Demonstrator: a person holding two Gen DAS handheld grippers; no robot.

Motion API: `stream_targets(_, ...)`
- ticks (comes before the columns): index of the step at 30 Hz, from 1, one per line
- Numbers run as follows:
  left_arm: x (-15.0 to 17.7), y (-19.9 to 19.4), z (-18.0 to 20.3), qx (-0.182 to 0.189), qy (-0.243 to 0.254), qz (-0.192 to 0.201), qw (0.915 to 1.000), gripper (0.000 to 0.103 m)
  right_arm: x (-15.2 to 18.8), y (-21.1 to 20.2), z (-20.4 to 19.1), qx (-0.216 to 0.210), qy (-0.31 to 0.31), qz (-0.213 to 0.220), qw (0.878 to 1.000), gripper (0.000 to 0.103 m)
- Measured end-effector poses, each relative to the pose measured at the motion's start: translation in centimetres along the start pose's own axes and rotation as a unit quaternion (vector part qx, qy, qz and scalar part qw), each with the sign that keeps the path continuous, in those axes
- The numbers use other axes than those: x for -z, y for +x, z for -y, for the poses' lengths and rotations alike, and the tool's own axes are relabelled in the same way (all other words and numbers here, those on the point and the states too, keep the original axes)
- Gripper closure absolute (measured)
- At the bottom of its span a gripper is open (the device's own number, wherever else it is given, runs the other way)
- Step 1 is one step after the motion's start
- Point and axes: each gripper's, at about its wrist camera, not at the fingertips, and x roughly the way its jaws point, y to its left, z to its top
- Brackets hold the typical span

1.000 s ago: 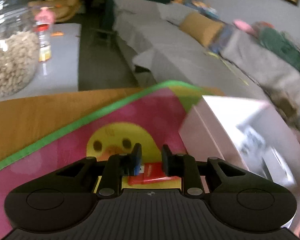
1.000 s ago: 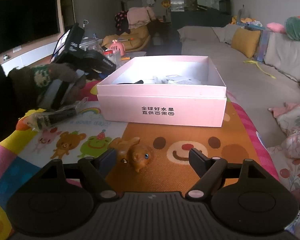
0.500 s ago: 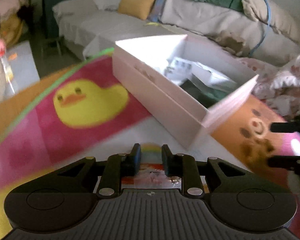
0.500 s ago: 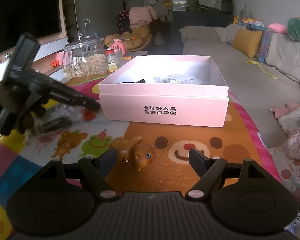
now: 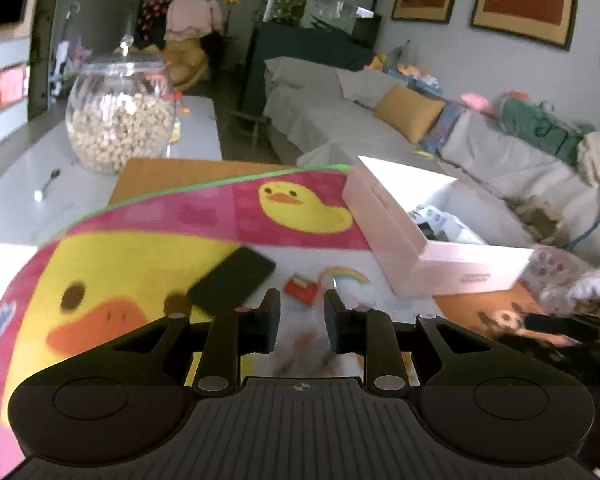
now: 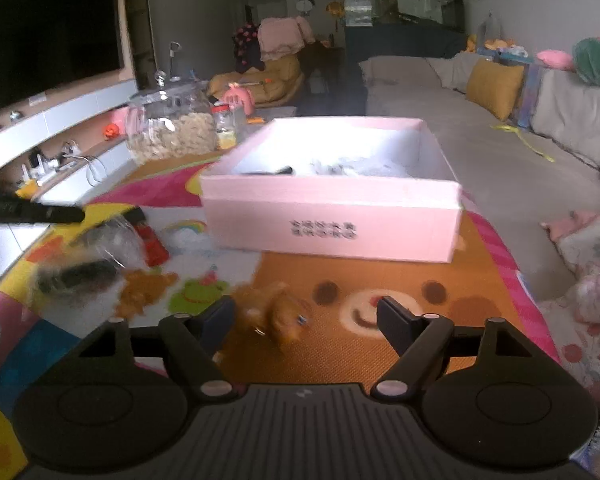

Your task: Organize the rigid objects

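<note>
Pink box [image 6: 332, 216] on mat; right gripper [image 6: 306, 320] wide open around orange toy [image 6: 276, 314]; left gripper [image 5: 302, 320] narrowly parted, empty.

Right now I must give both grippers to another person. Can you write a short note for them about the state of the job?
Left gripper: nearly closed, nothing visibly held, above the mat.
Right gripper: open, empty, with the brown toy on the mat between its fingers.
Things: the pink box is open and already has several items inside. Still on the mat: a black phone, a small red packet, a clear plastic bag with something dark inside, and the brown toy.
Done: some items are boxed.
Left: probably close on the brown toy first, then put the rest into the box.
</note>
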Motion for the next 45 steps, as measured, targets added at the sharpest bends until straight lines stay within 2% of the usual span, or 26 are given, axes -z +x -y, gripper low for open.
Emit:
stream_targets(1,0.3,-0.3,-0.2,0.001,-0.005,-0.002,1.0,0.077,-0.6,0.3,-0.6,-0.021,-0.008,-0.01,1.0,0.054)
stream_targets(3,1.1,-0.6,-0.9,-0.006,-0.02,-0.007,0.9998,0.077,-1.9,1.0,-2.3,-0.034,-0.029,-0.022,0.999,0.066)
stream_targets(5,1.5,-0.8,-1.6,-0.016,-0.037,-0.003,0.9992,0.077,-3.3,1.9,-4.5,-0.049,-0.06,-0.025,0.997,0.07)
stream_targets(8,2.1,-2.4,-3.1,-0.023,-0.068,0.04,0.9966,0.077,-4.9,3.5,-8.1,-0.054,-0.123,-0.027,0.991,0.074)
stream_targets(10,2.3,-3.0,-4.3,-0.015,-0.088,0.055,0.9945,0.077,-5.8,4.8,-10.0,-0.066,-0.159,-0.039,0.984,0.074)
stream_targets(13,2.7,-3.4,-5.4,0.002,-0.098,0.055,0.9936,0.077,-6.7,7.6,-12.1,-0.075,-0.188,-0.063,0.977,0.074)
stream_targets(18,4.0,-3.2,-5.5,0.034,-0.094,0.037,0.9943,0.077,-7.1,11.7,-13.1,-0.089,-0.167,-0.116,0.975,0.072)
stream_targets(19,4.2,-3.0,-5.4,0.041,-0.089,0.033,0.9946,0.077,-6.9,11.6,-13.1,-0.089,-0.163,-0.112,0.976,0.072)
stream_targets(21,4.5,-2.8,-5.0,0.047,-0.081,0.029,0.9952,0.077,-6.3,10.9,-13.1,-0.09,-0.171,-0.112,0.975,0.08)
stream_targets(27,4.8,-2.0,-3.0,0.065,-0.056,0.017,0.9961,0.077,-3.8,5.8,-10.1,-0.067,-0.154,-0.11,0.98,0.08)
stream_targets(30,4.5,-2.3,-1.4,0.064,-0.047,0.03,0.9964,0.077,-2.1,2.6,-8.1,-0.074,-0.135,-0.108,0.982,0.082)
stream_targets(32,3.8,-2.8,0.0,0.086,-0.037,0.038,0.9949,0.077,-1.0,0.4,-7.0,-0.088,-0.127,-0.103,0.983,0.082)
stream_targets(34,3.3,-3.0,1.7,0.108,-0.015,0.033,0.9935,0.077,-0.4,-1.8,-6.0,-0.108,-0.12,-0.092,0.982,0.081)
stream_targets(35,3.1,-3.0,2.7,0.12,-0.003,0.025,0.9925,0.077,-0.3,-2.8,-5.5,-0.107,-0.115,-0.078,0.984,0.076)
stream_targets(37,3.1,-2.5,4.9,0.147,0.018,-0.002,0.9889,0.077,-0.6,-4.3,-4.4,-0.081,-0.105,-0.039,0.99,0.059)
stream_targets(38,3.3,-2.0,5.9,0.16,0.026,-0.017,0.9866,0.077,-0.8,-4.7,-3.7,-0.066,-0.096,-0.022,0.993,0.046)
stream_targets(39,3.6,-1.4,7.1,0.167,0.035,-0.031,0.9848,0.077,-1.1,-5.0,-2.9,-0.044,-0.08,-0.002,0.996,0.039)
stream_targets(41,4.3,-0.4,9.1,0.155,0.062,-0.058,0.9843,0.077,-1.3,-4.8,-1.5,0.006,-0.054,0.021,0.998,0.038)
stream_targets(43,5.0,0.6,10.5,0.132,0.101,-0.087,0.9823,0.077,-1.2,-4.1,-0.2,0.054,-0.039,0.026,0.997,0.038)
stream_targets(45,5.5,1.3,10.7,0.12,0.114,-0.104,0.9807,0.077,-0.8,-3.4,1.2,0.076,-0.014,0.022,0.997,0.038)
